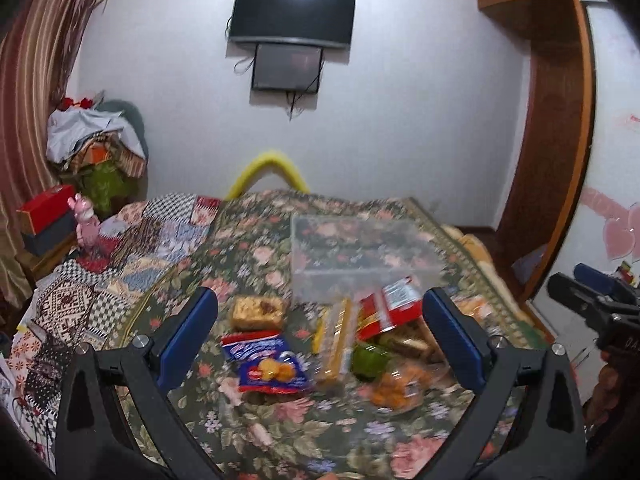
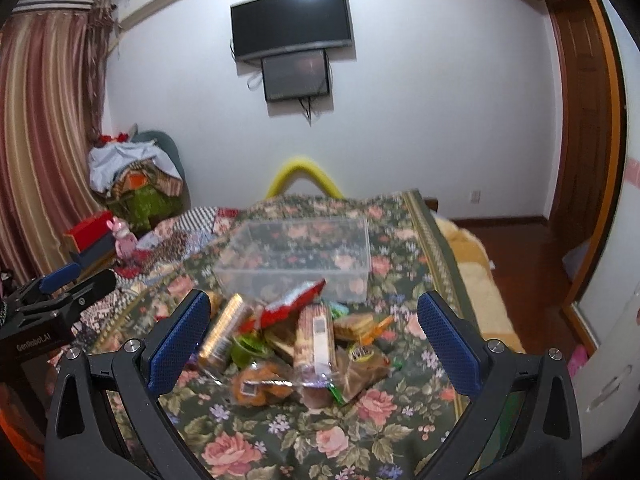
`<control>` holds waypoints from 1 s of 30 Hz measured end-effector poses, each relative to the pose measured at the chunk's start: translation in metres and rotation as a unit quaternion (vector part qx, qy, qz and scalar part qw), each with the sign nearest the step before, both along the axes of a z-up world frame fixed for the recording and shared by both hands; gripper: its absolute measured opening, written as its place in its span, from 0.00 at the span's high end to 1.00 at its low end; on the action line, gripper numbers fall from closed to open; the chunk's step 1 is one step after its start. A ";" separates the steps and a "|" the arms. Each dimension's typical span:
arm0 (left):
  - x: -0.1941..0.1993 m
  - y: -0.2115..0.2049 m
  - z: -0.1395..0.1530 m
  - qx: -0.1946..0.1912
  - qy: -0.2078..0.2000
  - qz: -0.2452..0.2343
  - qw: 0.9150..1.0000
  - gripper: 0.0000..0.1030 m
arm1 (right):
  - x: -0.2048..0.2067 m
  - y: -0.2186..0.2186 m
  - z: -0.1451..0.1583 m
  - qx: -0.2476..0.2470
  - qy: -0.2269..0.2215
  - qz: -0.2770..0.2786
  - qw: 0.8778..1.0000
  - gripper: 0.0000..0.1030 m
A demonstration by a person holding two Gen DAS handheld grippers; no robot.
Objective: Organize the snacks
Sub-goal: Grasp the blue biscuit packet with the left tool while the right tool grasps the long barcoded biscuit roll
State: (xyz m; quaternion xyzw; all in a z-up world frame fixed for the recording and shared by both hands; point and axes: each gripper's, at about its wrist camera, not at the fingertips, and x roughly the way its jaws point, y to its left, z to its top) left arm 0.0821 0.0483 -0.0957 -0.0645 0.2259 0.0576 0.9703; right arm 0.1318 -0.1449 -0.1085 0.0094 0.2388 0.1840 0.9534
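Note:
A pile of packaged snacks lies on a floral bedspread (image 1: 280, 432). It includes a blue and red biscuit bag (image 1: 268, 364), a brown cake pack (image 1: 258, 312), a red packet (image 1: 394, 312), a long gold pack (image 1: 336, 344) and an orange snack bag (image 1: 394, 390). Behind the pile stands an empty clear plastic box (image 1: 364, 252). My left gripper (image 1: 320, 340) hovers open over the pile, holding nothing. In the right wrist view the same pile (image 2: 296, 356) and the clear box (image 2: 296, 256) lie ahead, and my right gripper (image 2: 314, 340) is open and empty above them.
A patchwork quilt (image 1: 132, 240) covers the bed's left part, with a pink toy (image 1: 86, 228) and red box (image 1: 46, 210) beyond. A yellow curved cushion (image 2: 304, 178) sits at the far edge. The wooden floor (image 2: 524, 256) and door lie right. The left gripper (image 2: 60, 292) shows at the right view's left edge.

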 end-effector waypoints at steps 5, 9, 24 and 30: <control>0.023 0.023 -0.030 -0.033 0.046 0.001 0.998 0.01 | 0.023 -0.001 -0.023 -0.011 0.043 -0.001 0.999 0.00; 0.041 0.041 -0.050 -0.057 0.079 0.012 0.995 0.01 | 0.038 -0.004 -0.039 -0.027 0.073 -0.004 0.997 0.03; 0.097 0.083 -0.124 -0.051 0.207 0.006 0.977 0.03 | 0.075 -0.015 -0.074 -0.035 0.157 -0.007 0.987 0.26; 0.106 0.073 -0.144 -0.068 0.227 -0.019 0.971 0.03 | 0.074 0.009 -0.066 -0.045 0.141 0.031 0.989 0.33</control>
